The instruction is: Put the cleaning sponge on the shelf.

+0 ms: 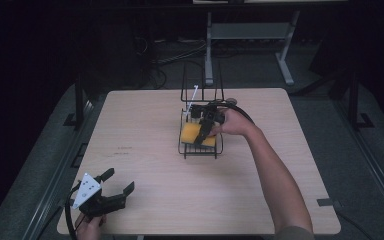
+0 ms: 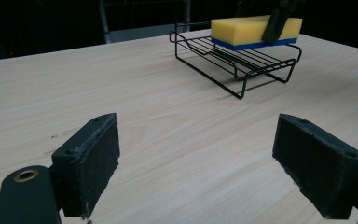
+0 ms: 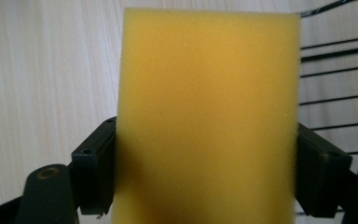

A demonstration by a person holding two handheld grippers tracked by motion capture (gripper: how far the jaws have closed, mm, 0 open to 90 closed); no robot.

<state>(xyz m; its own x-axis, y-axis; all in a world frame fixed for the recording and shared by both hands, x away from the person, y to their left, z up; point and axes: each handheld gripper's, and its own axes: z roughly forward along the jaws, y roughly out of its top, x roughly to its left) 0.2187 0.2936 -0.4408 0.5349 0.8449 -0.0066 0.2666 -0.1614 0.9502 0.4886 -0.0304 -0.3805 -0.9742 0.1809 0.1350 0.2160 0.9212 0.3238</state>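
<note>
Overhead, the right gripper (image 1: 203, 131) clamps a yellow rectangular foam sponge (image 1: 190, 133) on the black wire rack (image 1: 200, 150); at seven o'clock, the left gripper (image 1: 118, 182) gapes released.

Left black two-finger gripper (image 1: 111, 186) low at near-left, held by left hand (image 1: 89, 226) entering from bottom edge; fingers (image 2: 89, 161) spread wide, nothing between them, grey three-cornered plate on top. Right bare forearm (image 1: 275, 175) stretches forward and leftward from bottom right, right hand (image 1: 236, 122) gripping right black gripper (image 1: 203, 131), angled downward; its fingers (image 3: 93, 170) pressed against both sides of held object.
</note>
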